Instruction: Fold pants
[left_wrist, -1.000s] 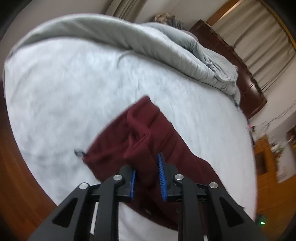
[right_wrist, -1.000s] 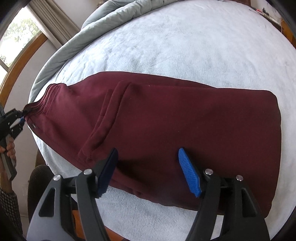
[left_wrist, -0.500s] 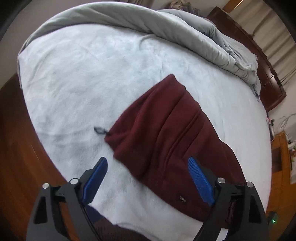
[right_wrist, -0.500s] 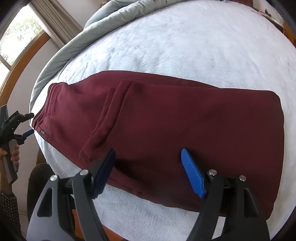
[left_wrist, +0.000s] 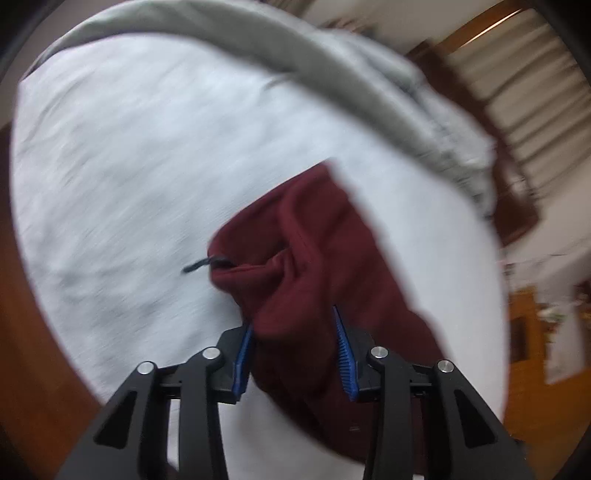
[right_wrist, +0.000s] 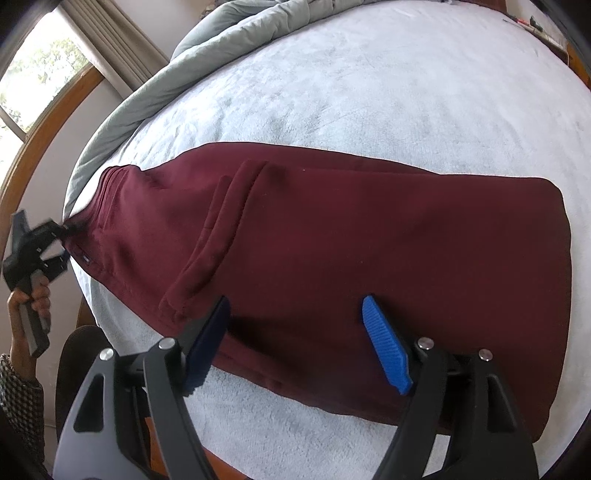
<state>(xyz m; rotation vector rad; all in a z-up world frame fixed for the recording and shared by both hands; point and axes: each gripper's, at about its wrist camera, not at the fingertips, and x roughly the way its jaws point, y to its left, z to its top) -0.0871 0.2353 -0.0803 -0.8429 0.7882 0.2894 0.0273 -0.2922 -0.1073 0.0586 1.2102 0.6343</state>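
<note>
Left tongs (left_wrist: 293, 354) are clenched on the pants (right_wrist: 369, 251) waistband, likely for folding over. Right tongs (right_wrist: 295, 343) are held released above the bed (right_wrist: 369, 92).

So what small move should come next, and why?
Probably lift the left tongs and carry the waistband across toward the leg end. They are shut on the pants at the waist, the pants lie flat on the bed, and the right tongs hang open over the near edge.

Pants (right_wrist: 369, 251) lie across the bed (right_wrist: 369, 92) at mid-frame; the duvet (right_wrist: 155, 85) is bunched at upper left.
</note>
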